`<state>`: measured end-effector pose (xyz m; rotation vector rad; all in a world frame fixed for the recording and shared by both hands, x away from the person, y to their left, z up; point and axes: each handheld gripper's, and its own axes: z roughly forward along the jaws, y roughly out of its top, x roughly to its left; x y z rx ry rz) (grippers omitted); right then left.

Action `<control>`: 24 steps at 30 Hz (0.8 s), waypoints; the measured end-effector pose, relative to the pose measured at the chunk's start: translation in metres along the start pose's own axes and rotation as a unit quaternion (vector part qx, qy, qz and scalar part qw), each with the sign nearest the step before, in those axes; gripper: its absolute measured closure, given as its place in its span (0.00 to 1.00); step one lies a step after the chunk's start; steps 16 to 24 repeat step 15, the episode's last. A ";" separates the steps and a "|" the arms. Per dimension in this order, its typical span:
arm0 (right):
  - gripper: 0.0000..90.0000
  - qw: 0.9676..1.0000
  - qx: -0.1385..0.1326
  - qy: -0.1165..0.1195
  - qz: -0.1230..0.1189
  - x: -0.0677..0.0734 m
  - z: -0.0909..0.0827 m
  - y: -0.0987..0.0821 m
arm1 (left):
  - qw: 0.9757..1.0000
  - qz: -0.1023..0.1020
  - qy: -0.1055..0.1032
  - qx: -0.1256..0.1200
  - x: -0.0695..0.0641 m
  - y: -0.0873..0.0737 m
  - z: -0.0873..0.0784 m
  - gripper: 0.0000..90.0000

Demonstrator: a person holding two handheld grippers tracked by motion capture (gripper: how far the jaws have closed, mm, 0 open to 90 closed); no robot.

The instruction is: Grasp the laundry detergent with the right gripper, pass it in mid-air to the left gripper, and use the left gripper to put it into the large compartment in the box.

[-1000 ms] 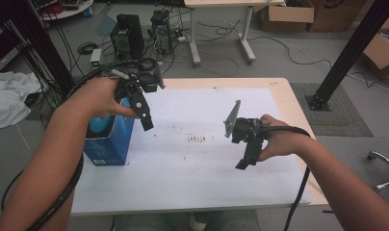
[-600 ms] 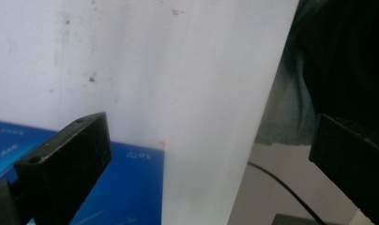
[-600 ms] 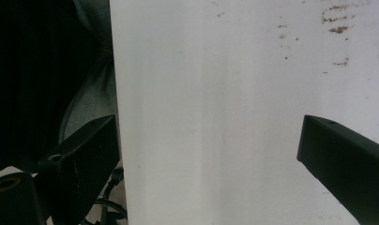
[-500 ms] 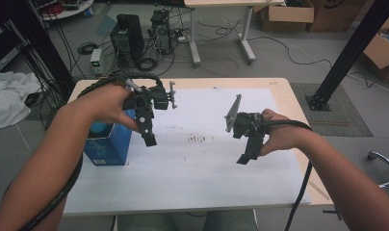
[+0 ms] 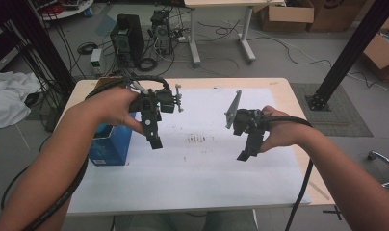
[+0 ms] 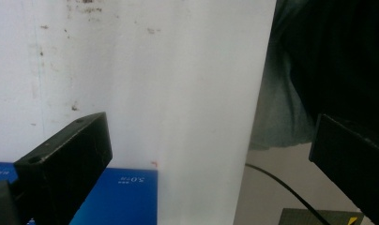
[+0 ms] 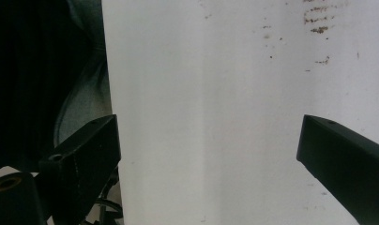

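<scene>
My left gripper (image 5: pixel 155 138) hangs over the left part of a white sheet (image 5: pixel 207 163), jaws pointing down and back toward the person. In the left gripper view its jaws (image 6: pixel 208 140) stand wide apart, open, with nothing between them. A blue box (image 5: pixel 110 147) stands on the table just left of it, partly hidden by the hand, and its top shows in the corner (image 6: pixel 119 197). My right gripper (image 5: pixel 244 153) is held over the sheet's right half. It is open too (image 7: pixel 208 140), with bare sheet between the jaws.
The sheet covers most of a wooden table (image 5: pixel 298 110) and has dark specks (image 5: pixel 197 139) in the middle. On the floor behind are computer towers (image 5: pixel 130 41), cables and cardboard boxes (image 5: pixel 284 17). A black post (image 5: pixel 351 53) stands at the right, a white cloth (image 5: pixel 9 101) at the left.
My left hand has carried its gripper to the right and a little lower, from above the blue box to over the sheet. The right gripper has stayed put.
</scene>
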<state>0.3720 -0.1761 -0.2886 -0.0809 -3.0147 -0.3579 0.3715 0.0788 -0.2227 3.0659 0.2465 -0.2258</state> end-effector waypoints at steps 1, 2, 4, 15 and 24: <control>0.07 1.000 -0.001 0.000 -0.001 0.000 0.000 0.000 | 1.000 0.001 -0.001 -0.001 0.000 0.000 0.000 0.00; 0.07 1.000 -0.001 0.000 -0.001 -0.001 0.000 0.000 | 1.000 0.001 -0.001 -0.002 0.000 -0.001 0.000 0.00; 0.07 1.000 0.000 -0.001 -0.001 -0.001 0.000 0.001 | 1.000 0.001 -0.003 -0.002 0.000 -0.001 0.001 0.00; 0.07 1.000 -0.003 -0.005 -0.002 -0.001 0.000 0.004 | 1.000 -0.001 -0.004 -0.013 0.000 -0.005 0.002 0.00; 0.07 1.000 -0.003 -0.005 -0.002 -0.001 0.000 0.004 | 1.000 -0.001 -0.004 -0.013 0.000 -0.005 0.002 0.00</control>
